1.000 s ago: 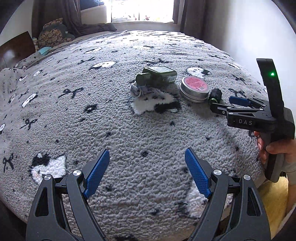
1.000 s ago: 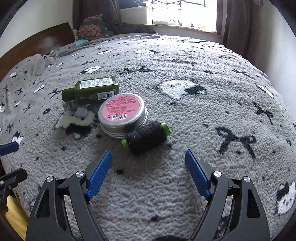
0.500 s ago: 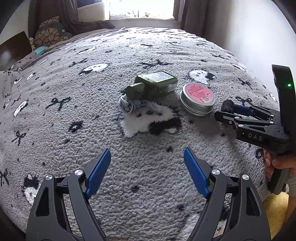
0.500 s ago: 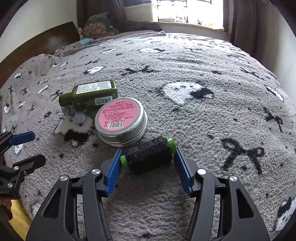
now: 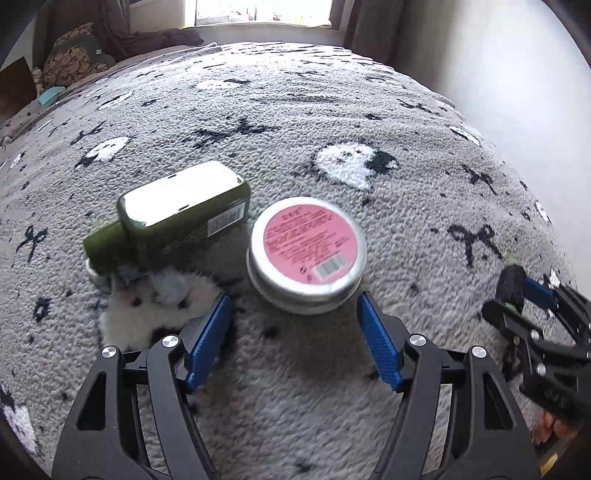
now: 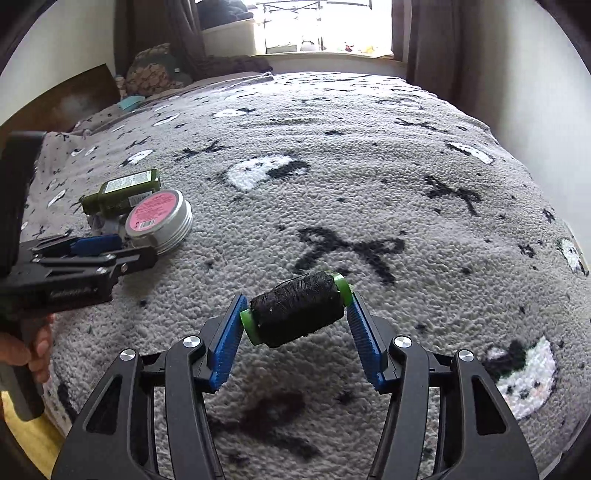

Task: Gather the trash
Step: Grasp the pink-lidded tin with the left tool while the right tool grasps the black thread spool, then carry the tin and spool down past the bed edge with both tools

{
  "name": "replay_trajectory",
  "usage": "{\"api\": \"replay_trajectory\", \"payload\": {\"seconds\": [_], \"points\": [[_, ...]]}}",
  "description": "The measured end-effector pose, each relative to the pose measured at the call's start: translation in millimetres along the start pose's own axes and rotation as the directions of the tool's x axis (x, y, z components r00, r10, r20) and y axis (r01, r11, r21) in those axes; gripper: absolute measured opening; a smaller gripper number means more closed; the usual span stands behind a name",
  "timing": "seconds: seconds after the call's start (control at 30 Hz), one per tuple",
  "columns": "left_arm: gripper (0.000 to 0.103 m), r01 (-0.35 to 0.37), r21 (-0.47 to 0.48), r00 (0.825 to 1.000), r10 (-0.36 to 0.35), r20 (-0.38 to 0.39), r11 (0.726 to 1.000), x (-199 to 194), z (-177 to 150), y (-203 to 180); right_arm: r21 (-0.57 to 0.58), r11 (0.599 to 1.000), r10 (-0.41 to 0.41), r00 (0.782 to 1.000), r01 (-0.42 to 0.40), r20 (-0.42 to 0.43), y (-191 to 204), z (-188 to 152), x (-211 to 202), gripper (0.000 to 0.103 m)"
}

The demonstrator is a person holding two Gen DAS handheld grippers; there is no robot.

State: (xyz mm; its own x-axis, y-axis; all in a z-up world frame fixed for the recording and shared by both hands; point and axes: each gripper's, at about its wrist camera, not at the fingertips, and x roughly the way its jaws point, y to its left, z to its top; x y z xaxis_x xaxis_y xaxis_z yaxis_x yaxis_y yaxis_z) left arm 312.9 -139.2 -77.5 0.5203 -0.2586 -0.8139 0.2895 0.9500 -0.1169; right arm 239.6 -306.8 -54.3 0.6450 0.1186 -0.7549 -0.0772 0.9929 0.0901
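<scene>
Spool: a black thread spool [image 6: 297,309] with green ends, clamped end to end between the blue pads of the right gripper [image 6: 295,314] and lifted clear of the blanket.
Tin: a round metal tin [image 5: 306,254] with a pink label, lying flat on the blanket, just ahead of the left gripper's fingertips.
Bottle: a dark green bottle [image 5: 173,216] on its side, just beside the tin, its cap end over a small pale crumpled scrap [image 5: 166,284].
Left gripper: the left gripper [image 5: 293,317] is partly spread and its jaws are closing; nothing sits between the pads, the tin lies just beyond them.
Surface: a grey fleecy blanket [image 6: 369,184] with black bows and white-and-black cat faces, covering the bed.
Room: a bright window [image 6: 325,26] behind the bed with dark curtains [image 6: 424,37] at its sides; a patterned cushion [image 6: 153,70] at the far left; a pale wall [image 5: 498,66] on the right; a wooden headboard [image 6: 70,99] on the left.
</scene>
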Motion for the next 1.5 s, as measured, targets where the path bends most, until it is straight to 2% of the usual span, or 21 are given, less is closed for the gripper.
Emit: {"api": "replay_trajectory", "payload": {"seconds": [0.07,0.13,0.3,0.47,0.6,0.73,0.9,1.13,1.33,1.5], "points": [[0.072,-0.004,-0.019,1.000,0.004,-0.007,1.000,11,10,-6,0.014,1.000,0.007,1.000,-0.007,0.011,-5,-3,-5,0.057],[0.072,-0.027,-0.037,0.999,0.026,-0.018,0.999,20,18,-9,0.022,1.000,0.016,1.000,-0.017,0.025,-8,-3,-10,0.057],[0.067,-0.067,-0.044,0.997,0.065,-0.036,0.997,30,28,-9,0.019,1.000,0.021,0.999,-0.022,0.045,-9,-6,-18,0.057],[0.067,-0.068,-0.024,0.997,0.067,-0.041,0.997,17,21,-8,0.025,0.999,0.022,0.998,-0.023,0.055,-10,-6,-23,0.057],[0.067,-0.078,0.019,0.997,0.079,-0.006,0.997,-12,7,-8,0.014,1.000,0.020,0.997,-0.021,0.070,-5,-9,-30,0.057],[0.067,-0.064,0.053,0.997,0.062,0.040,0.997,-50,-16,-5,-0.015,1.000,0.025,0.996,-0.024,0.084,7,-17,-41,0.057],[0.067,-0.039,0.077,0.998,0.034,0.061,0.996,-92,-52,3,-0.039,0.998,0.046,0.994,-0.043,0.094,25,-33,-61,0.057],[0.067,0.004,0.129,0.995,-0.017,0.098,0.992,-144,-112,7,-0.069,0.991,0.125,0.982,-0.116,0.138,57,-73,-102,0.057],[0.067,0.021,0.157,0.991,-0.041,0.124,0.987,-172,-169,5,-0.093,0.975,0.211,0.968,-0.200,0.136,85,-110,-124,0.057],[0.067,0.066,0.144,0.991,-0.081,0.102,0.987,-177,-214,7,-0.104,0.972,0.222,0.969,-0.212,0.105,102,-138,-128,0.057]]}}
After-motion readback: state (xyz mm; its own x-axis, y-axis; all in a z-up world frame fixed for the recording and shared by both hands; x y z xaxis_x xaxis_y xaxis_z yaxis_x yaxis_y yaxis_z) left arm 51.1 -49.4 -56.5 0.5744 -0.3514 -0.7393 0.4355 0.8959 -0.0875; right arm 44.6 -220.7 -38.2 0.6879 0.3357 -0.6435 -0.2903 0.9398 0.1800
